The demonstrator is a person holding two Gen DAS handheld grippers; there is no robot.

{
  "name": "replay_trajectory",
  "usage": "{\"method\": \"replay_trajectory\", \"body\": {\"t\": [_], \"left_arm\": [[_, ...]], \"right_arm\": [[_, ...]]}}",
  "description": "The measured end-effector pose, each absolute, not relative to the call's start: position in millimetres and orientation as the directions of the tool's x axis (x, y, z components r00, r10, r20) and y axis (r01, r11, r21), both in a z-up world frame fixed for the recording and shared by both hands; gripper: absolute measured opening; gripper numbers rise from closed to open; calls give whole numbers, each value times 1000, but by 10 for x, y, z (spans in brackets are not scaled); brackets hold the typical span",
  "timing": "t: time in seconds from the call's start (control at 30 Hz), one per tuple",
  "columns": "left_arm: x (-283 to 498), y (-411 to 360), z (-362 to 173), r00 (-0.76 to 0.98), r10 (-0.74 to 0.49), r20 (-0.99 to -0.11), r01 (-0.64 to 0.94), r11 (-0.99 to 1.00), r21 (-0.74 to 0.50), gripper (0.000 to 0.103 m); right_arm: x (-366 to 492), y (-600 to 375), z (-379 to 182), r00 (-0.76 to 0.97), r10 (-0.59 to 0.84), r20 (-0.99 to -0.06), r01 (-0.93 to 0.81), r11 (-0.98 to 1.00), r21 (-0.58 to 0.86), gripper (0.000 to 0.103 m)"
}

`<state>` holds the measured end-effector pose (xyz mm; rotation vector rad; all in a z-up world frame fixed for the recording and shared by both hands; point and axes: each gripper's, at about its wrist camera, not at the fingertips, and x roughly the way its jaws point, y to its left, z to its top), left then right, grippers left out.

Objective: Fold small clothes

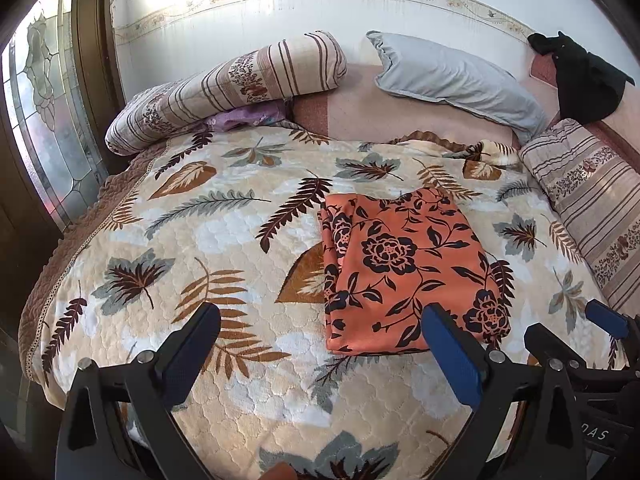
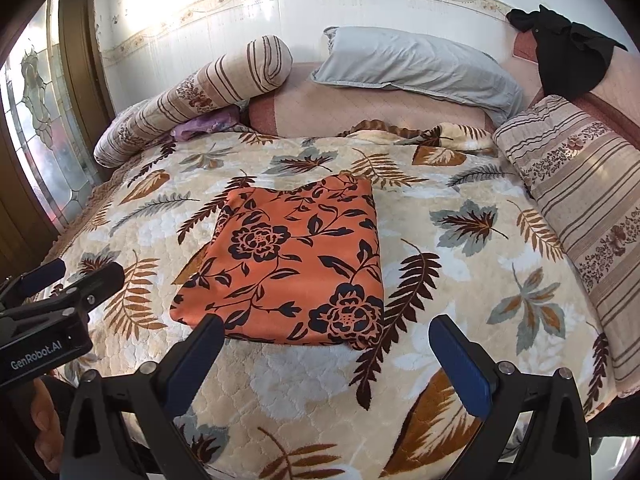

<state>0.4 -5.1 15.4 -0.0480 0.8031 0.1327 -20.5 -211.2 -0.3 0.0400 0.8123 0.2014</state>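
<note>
An orange garment with a black flower print (image 1: 404,268) lies folded into a flat rectangle on the leaf-patterned bedspread (image 1: 224,240). It also shows in the right wrist view (image 2: 292,264). My left gripper (image 1: 320,320) is open and empty, hovering just in front of the garment's near edge, its right finger (image 1: 452,356) over the near corner. My right gripper (image 2: 326,330) is open and empty, also just short of the near edge. The right gripper shows at the right of the left wrist view (image 1: 568,332); the left gripper shows at the left of the right wrist view (image 2: 76,276).
A striped bolster (image 1: 224,88) and a grey pillow (image 1: 452,76) lie at the head of the bed. Another striped cushion (image 1: 592,196) lies along the right side. A black garment (image 1: 584,76) hangs at the back right. A glass door (image 1: 44,120) is on the left.
</note>
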Motion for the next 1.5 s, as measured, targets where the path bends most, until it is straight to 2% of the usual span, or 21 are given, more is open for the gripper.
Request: {"method": "replay_trajectory", "body": {"t": [0.73, 1.03, 1.5], "left_arm": [[38, 41, 104, 675, 92, -732, -155, 988, -19, 100], [-1, -65, 118, 687, 113, -718, -133, 991, 28, 100], [20, -34, 113, 688, 120, -716, -143, 989, 28, 100]], "right_arm": [[-191, -2132, -13, 659, 198, -726, -163, 979, 119, 103], [-177, -2207, -71, 653, 197, -731, -146, 980, 133, 103], [-143, -2182, -31, 661, 185, -727, -121, 983, 140, 103]]}}
